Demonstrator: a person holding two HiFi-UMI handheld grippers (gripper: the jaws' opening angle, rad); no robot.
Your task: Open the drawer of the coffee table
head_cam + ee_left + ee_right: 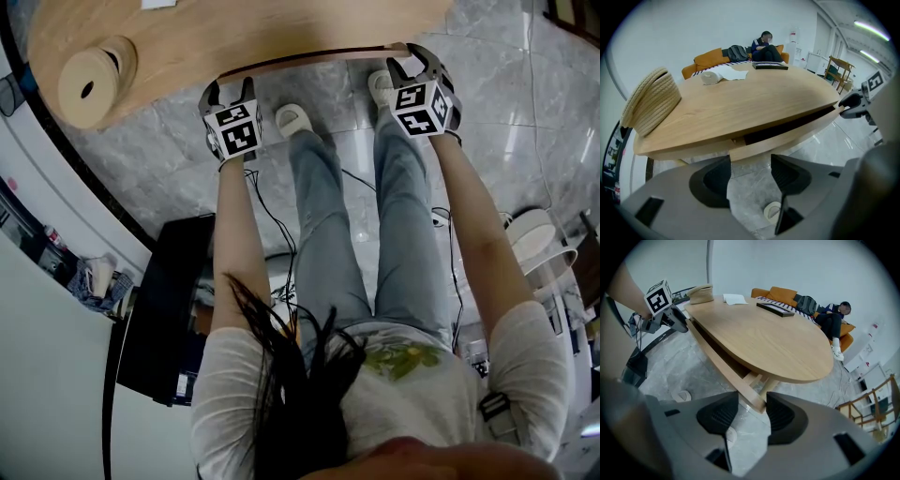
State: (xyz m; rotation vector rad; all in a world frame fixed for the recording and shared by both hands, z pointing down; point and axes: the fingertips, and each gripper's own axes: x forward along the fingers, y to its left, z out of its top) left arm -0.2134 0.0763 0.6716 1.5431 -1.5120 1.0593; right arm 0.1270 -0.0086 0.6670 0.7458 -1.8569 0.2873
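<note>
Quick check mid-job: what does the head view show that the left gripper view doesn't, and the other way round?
Head view only: the person's legs and shirt. Left gripper view only: a sofa with someone seated, a paper roll and a black box on the table, and a chair. Both: the table, the hat, the drawer front slightly out, the left gripper at one end and the right gripper at the other, jaws apart.
</note>
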